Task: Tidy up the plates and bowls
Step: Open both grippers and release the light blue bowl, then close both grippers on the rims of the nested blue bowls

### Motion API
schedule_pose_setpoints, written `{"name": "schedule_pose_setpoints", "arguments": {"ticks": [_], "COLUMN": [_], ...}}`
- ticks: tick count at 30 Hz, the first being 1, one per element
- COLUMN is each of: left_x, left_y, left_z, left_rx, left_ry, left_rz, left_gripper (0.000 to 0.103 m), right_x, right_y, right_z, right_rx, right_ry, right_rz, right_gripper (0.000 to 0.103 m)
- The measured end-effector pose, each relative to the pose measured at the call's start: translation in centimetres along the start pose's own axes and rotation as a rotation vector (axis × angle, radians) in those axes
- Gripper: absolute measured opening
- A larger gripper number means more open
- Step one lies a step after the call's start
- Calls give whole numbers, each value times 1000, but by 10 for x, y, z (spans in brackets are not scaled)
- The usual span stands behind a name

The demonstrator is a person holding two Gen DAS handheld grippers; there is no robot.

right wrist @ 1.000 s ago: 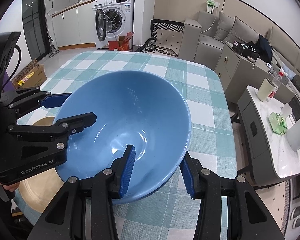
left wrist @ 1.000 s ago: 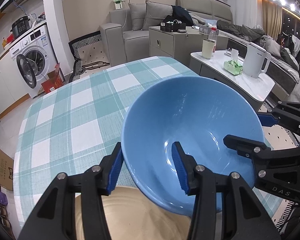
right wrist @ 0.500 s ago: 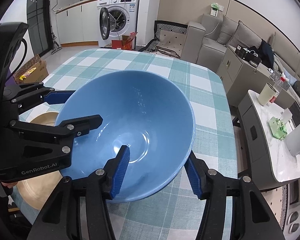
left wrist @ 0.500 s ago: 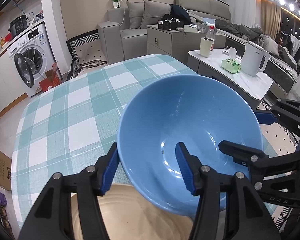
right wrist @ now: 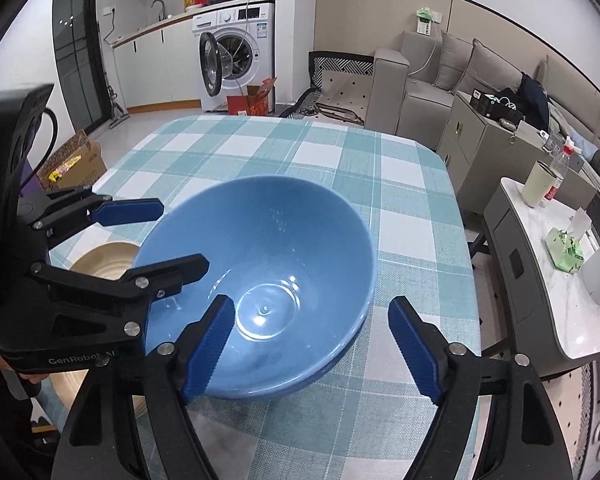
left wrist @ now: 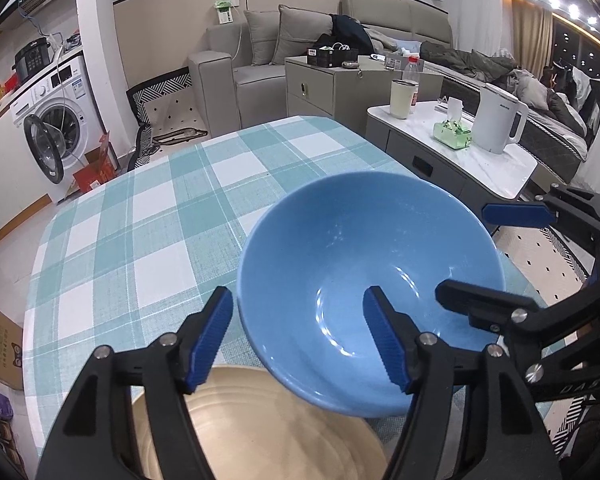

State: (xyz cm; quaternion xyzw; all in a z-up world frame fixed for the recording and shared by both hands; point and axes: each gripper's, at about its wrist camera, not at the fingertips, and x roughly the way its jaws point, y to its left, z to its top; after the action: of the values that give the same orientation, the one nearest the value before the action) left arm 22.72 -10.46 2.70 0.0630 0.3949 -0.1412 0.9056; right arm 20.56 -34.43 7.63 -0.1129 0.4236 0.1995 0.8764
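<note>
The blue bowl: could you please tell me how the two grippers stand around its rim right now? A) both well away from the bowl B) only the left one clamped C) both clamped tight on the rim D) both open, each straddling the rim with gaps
D: the left gripper and right gripper each have one finger inside and one outside the blue bowl, pads clear of the rim, having just been opening.

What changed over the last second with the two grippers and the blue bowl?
Both grippers have just been opening. The left gripper and the right gripper each pinched the rim of the blue bowl a second ago; now their pads stand clear of it, one inside and one outside, so the bowl is let go. It has settled onto the checked tablecloth, still beside the tan plate.
</note>
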Motion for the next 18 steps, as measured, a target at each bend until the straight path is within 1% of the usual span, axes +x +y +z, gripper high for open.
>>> {"name": "schedule_pose_setpoints", "arguments": {"ticks": [2,5,7,9,11,12,15,18], "left_x": [-4,-10,-14,-18,-23,-25,-30,-34], "left_y": [3,7,11,14,19,22,29,34], "left_z": [-1,-4,-5,-7,-9,-11,-13,-15], "left_rx": [-8,-22,-33,-48,-64,-72,-99,-117], "left_ry": [-15,-21,-28,-37,-46,-50,-60,-72], "left_rz": [6,-14,-14,-14,-21,-27,-29,-33], "left_gripper": [83,84,89,95,98,99,103,103], "right_x": [-4,-9,-12,-15,-18,-20,-23,-24], "right_y": [-5,-11,-14,-15,-17,-17,-19,-21], "right_z": [-1,-2,-4,-6,-9,-10,-15,-19], "right_rx": [27,62,80,97,107,109,125,147], "right_ry": [-9,-16,-22,-32,-41,-47,-56,-58], "right_rz": [10,19,24,32,38,44,50,60], "right_gripper": [86,89,94,95,98,101,101,102]}}
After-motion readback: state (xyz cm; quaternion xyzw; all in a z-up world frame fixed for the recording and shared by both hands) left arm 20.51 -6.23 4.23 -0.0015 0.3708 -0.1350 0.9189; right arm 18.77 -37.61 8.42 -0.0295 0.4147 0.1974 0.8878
